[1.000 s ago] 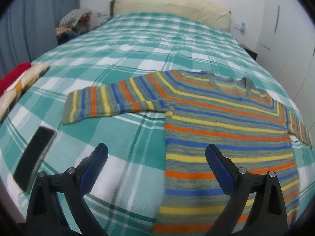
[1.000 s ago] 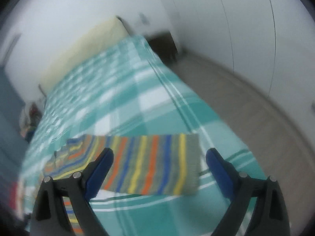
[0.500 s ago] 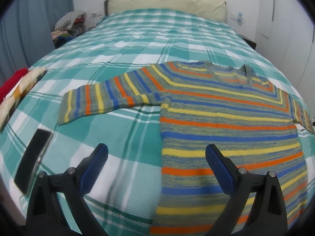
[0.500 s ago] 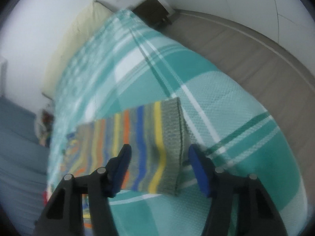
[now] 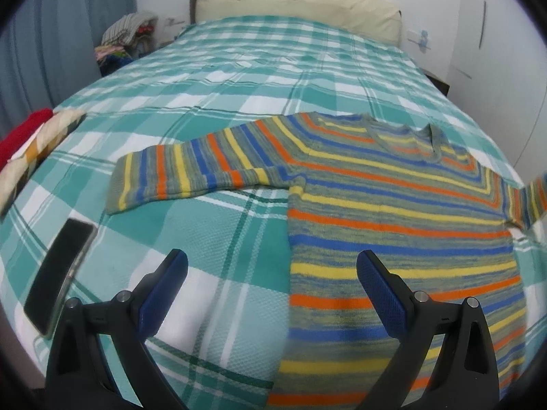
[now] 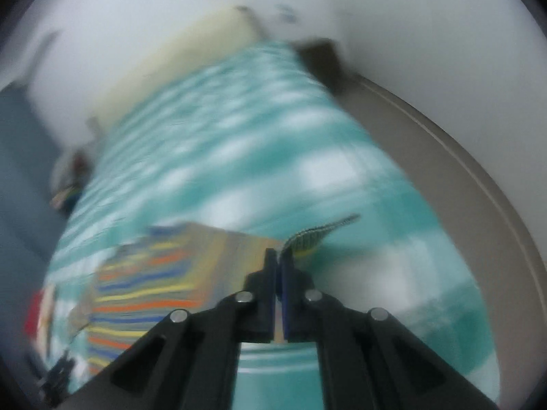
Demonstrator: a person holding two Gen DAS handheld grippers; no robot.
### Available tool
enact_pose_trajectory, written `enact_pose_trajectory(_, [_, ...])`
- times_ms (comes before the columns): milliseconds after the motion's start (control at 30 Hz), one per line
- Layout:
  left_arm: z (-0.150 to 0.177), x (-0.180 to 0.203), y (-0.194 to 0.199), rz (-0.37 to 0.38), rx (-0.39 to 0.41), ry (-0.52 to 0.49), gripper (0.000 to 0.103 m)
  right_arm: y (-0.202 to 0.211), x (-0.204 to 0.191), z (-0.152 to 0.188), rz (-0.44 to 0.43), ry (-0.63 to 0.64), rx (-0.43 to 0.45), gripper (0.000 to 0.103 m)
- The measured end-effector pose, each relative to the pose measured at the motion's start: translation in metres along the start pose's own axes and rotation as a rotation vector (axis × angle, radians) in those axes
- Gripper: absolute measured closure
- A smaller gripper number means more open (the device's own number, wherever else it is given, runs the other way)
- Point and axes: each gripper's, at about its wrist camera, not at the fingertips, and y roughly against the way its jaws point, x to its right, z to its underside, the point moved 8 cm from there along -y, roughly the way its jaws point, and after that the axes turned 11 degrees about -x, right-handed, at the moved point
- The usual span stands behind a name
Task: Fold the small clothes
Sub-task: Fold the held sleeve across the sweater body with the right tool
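A small striped sweater in orange, yellow, blue and grey lies flat on the bed, its left sleeve stretched out to the left. My left gripper is open and empty, hovering above the sweater's lower left edge. In the blurred right wrist view my right gripper is shut on the cuff of the sweater's right sleeve and holds it lifted off the bed; the sweater's body lies to its left. The lifted sleeve shows at the right edge of the left wrist view.
The bed has a teal and white checked cover and a cream pillow at the head. A black phone lies at the lower left. Folded red and patterned clothes sit at the left edge. The floor is right of the bed.
My right gripper closed from wide open onto the right sleeve's cuff and lifted it. My left gripper stayed open and shifted slightly over the sweater's lower left.
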Motion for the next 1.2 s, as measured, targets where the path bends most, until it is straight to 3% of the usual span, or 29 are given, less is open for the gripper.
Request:
enact_pose_trajectory(167, [-0.002,-0.008,0.009,0.004,0.023,0.025,0.003,-0.006,-0.146,-0.017,-0.136,0.211,-0.026,0.101])
enact_pose_trajectory(367, [-0.001,-0.017,0.002,-0.027,0.002,0.025,0.003,-0.067,-0.255,0.009,-0.212,0.342,-0.115,0.098])
enact_pose_trajectory(400, [0.0,-0.018,0.0,-0.03,-0.005,0.028,0.003,-0.084,-0.268,0.014,-0.262,0.346,-0.156,0.091])
enact_pose_trajectory(467, [0.0,-0.022,-0.002,-0.031,-0.018,0.037,0.003,-0.109,-0.282,0.028,-0.373,0.326,-0.252,0.063])
enact_pose_trajectory(500, [0.001,-0.023,-0.002,-0.029,-0.021,0.041,0.003,-0.113,-0.283,0.032,-0.406,0.311,-0.262,0.042])
enact_pose_trajectory(533, [0.001,-0.025,-0.002,-0.026,-0.023,0.045,0.003,-0.115,-0.281,0.032,-0.432,0.293,-0.257,0.034])
enact_pose_trajectory(667, [0.002,-0.026,-0.003,-0.025,-0.035,0.044,0.003,-0.123,-0.25,0.035,-0.448,0.21,-0.278,0.034])
enact_pose_trajectory(800, [0.005,-0.023,-0.008,-0.041,-0.053,0.025,0.003,-0.153,-0.192,0.053,-0.382,0.096,-0.4,0.034])
enact_pose_trajectory(933, [0.007,-0.02,-0.011,-0.056,-0.063,0.002,0.003,-0.18,-0.114,0.076,-0.178,0.009,-0.445,0.039])
enact_pose_trajectory(1033, [0.01,-0.017,-0.012,-0.055,-0.069,-0.01,0.003,-0.161,-0.076,0.071,-0.016,0.04,-0.333,0.038])
enact_pose_trajectory(1100, [0.013,-0.01,-0.012,-0.041,-0.076,-0.029,0.003,-0.137,-0.077,0.076,-0.059,0.067,-0.305,0.038])
enact_pose_trajectory(1200, [0.022,0.006,-0.01,-0.009,-0.089,-0.074,0.003,-0.11,-0.103,0.108,-0.139,0.166,-0.352,0.038])
